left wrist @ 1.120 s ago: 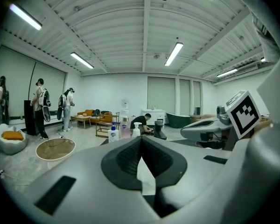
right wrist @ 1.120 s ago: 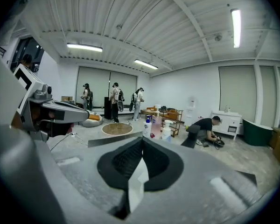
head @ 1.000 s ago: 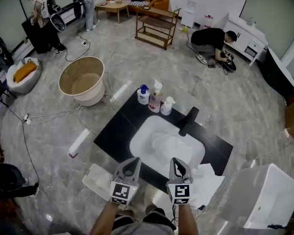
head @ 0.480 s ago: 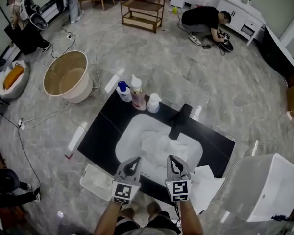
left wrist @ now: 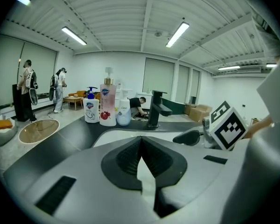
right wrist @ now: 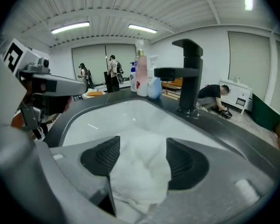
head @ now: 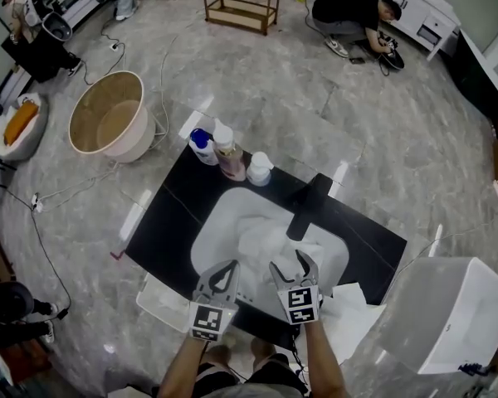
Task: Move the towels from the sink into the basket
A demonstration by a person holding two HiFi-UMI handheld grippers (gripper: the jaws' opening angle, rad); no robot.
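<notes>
White towels point(head: 266, 239) lie bunched in the white sink point(head: 209, 240) set in a black counter. My right gripper point(head: 289, 262) hangs over the sink's near edge. Its jaws have just been opening and stand apart. In the right gripper view the towel point(right wrist: 140, 171) shows between the jaws of my right gripper point(right wrist: 142, 155), and the pads do not press on it. My left gripper point(head: 226, 265) is shut and empty, beside the right one at the sink's front rim. In the left gripper view the pads of my left gripper point(left wrist: 141, 141) meet. A large white bin point(head: 448, 313) stands at the right.
A black faucet point(head: 303, 210) rises at the sink's far side, with three bottles point(head: 228, 152) at the back left. White cloth point(head: 349, 305) lies at the counter's right corner. A small white basket point(head: 159, 303) sits lower left. A beige tub point(head: 108, 118) stands far left. People are at the back.
Both grippers have come forward and down to the sink's near edge. The right gripper's jaws, shut before, now stand apart over the towels. The left stays shut.
</notes>
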